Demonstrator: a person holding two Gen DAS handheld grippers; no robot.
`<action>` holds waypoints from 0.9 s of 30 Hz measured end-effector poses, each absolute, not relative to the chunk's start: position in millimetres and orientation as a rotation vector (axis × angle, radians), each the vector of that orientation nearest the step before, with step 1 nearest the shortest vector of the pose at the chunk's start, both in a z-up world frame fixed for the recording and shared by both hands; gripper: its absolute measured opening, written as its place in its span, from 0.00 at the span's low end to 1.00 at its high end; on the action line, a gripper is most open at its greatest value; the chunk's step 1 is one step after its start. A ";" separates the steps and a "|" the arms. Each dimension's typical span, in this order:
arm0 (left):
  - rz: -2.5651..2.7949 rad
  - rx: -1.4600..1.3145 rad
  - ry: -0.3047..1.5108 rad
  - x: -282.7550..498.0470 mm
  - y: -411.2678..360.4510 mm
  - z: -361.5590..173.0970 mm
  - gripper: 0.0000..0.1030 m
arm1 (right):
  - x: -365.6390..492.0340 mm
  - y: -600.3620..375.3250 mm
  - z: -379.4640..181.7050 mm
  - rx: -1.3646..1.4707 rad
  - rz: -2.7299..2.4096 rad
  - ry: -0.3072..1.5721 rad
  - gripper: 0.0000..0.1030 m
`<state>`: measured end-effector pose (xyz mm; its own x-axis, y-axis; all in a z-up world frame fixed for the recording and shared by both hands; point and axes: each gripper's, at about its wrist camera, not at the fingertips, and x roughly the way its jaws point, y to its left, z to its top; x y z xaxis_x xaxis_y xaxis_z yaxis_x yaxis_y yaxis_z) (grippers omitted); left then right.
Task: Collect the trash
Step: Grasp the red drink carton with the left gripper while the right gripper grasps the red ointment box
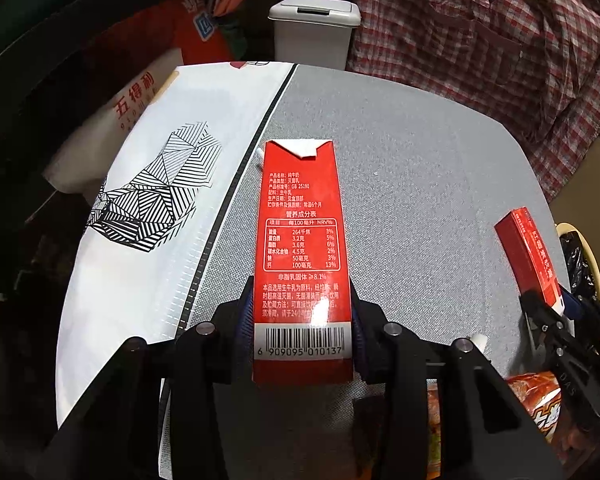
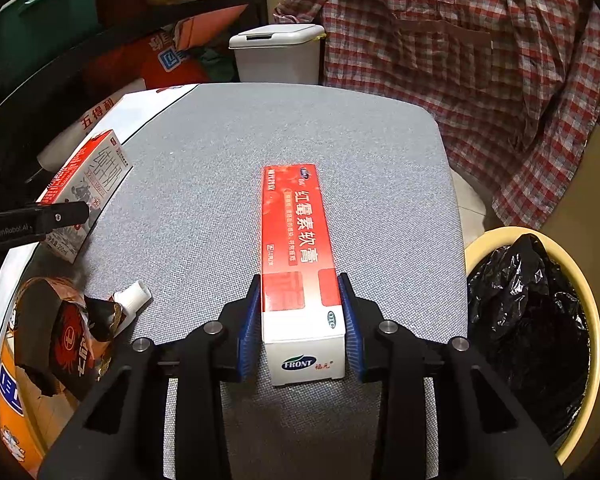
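Note:
A red milk carton [image 1: 300, 240] lies lengthwise on the grey table top [image 1: 412, 168], barcode end towards me. My left gripper [image 1: 302, 292] is shut on it, a pad flat against each side. From the right wrist view the same carton [image 2: 88, 188] sits at the table's left edge, with the left fingers [image 2: 60, 214] on it. A long red and white ointment box [image 2: 300, 248] lies along the middle of the table, and my right gripper [image 2: 300, 280] is shut on its white near end. The left wrist view shows that box [image 1: 526, 252] at the far right.
A yellow bin with a black liner [image 2: 496, 236] stands just off the table's right edge. A white lidded bin [image 2: 278, 56] is behind the table, beside a person in a plaid shirt [image 2: 460, 60]. Crumpled snack wrappers [image 2: 72, 332] and a small white tube [image 2: 134, 294] lie near left. A white printed bag [image 1: 160, 184] covers the left side.

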<state>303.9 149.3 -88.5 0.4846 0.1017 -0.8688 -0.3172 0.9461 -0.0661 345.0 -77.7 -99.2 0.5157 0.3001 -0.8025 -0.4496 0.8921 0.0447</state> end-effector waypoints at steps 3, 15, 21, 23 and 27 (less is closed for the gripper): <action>0.259 -0.224 1.031 303.2 147.8 -87.7 0.39 | 344.3 -77.4 -98.0 -0.179 0.455 0.921 0.33; 0.256 -0.190 0.995 298.7 139.5 -75.5 0.38 | 336.7 -91.6 -70.7 -0.146 0.450 0.855 0.33; 0.234 -0.195 0.954 292.3 133.5 -58.4 0.37 | 324.1 -106.7 -45.7 -0.133 0.444 0.806 0.33; 0.226 -0.198 0.934 288.7 131.7 -50.8 0.37 | 319.4 -114.0 -36.4 -0.126 0.439 0.788 0.33; 0.221 -0.210 0.901 279.4 126.8 -35.3 0.37 | 307.4 -132.9 -16.2 -0.106 0.421 0.748 0.33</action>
